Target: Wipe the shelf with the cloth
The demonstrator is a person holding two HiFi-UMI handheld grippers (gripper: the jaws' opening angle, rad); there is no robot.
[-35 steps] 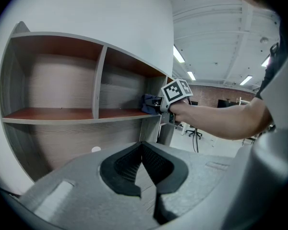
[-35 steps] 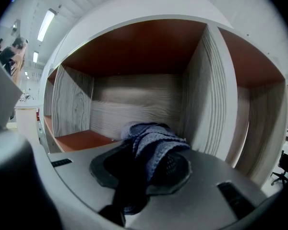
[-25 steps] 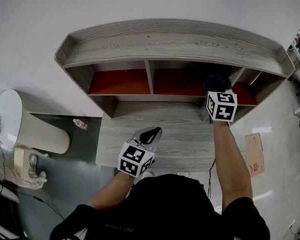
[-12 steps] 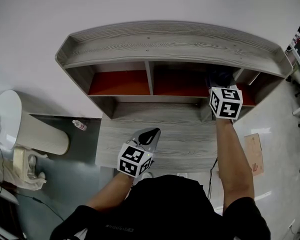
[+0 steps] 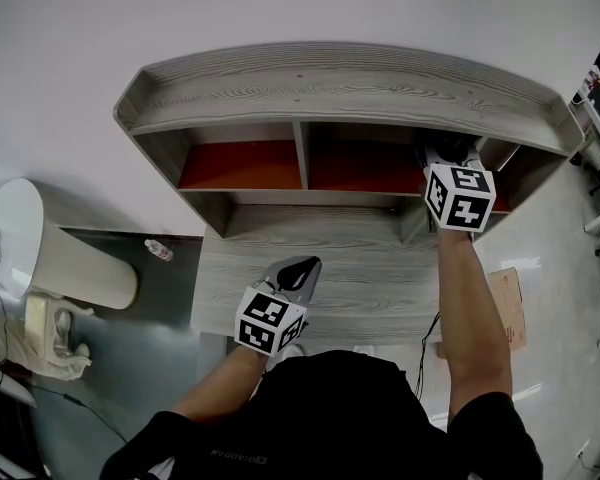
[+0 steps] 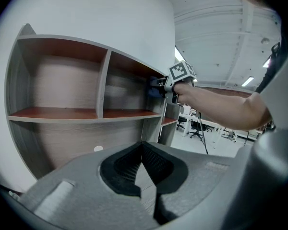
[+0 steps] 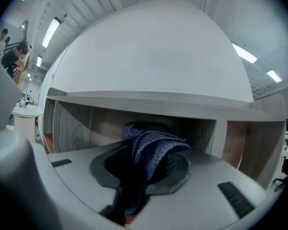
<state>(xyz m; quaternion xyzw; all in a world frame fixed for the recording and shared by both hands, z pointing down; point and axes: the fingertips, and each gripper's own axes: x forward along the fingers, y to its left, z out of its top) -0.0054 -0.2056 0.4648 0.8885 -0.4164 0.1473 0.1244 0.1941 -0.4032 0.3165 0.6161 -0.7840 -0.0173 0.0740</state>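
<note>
A person stood at a grey wood-grain shelf (image 5: 350, 88) with rust-red compartment floors, a hand-held gripper in each hand. The right hand-held gripper (image 5: 450, 160) reached into the middle of 3 compartments, at its right end beside the upright divider, its 2 jaws clamped on the cloth (image 5: 441, 151). Seen from that gripper's own camera, the cloth (image 7: 153, 145) was dark blue with a coarse knitted weave, bunched into soft folds that rose above the black pads and trailed down between them, while the right hand-held gripper (image 7: 146, 176) pointed at the compartment's back wall under the shelf's top board (image 7: 158, 99).

From the left gripper view, the cloth (image 6: 152, 91) showed as a small blue wad high in the compartment, close under the top board of the shelf (image 6: 62, 114); whether it touched the wood could not be told.

The left hand-held gripper (image 5: 305, 264) was held over the tabletop (image 5: 370, 288) below the shelf, well apart from the cloth. Its jaws (image 6: 142, 145) were drawn together at the tips with nothing between them.

A small bottle (image 5: 160, 249) lay on the floor to the left.
</note>
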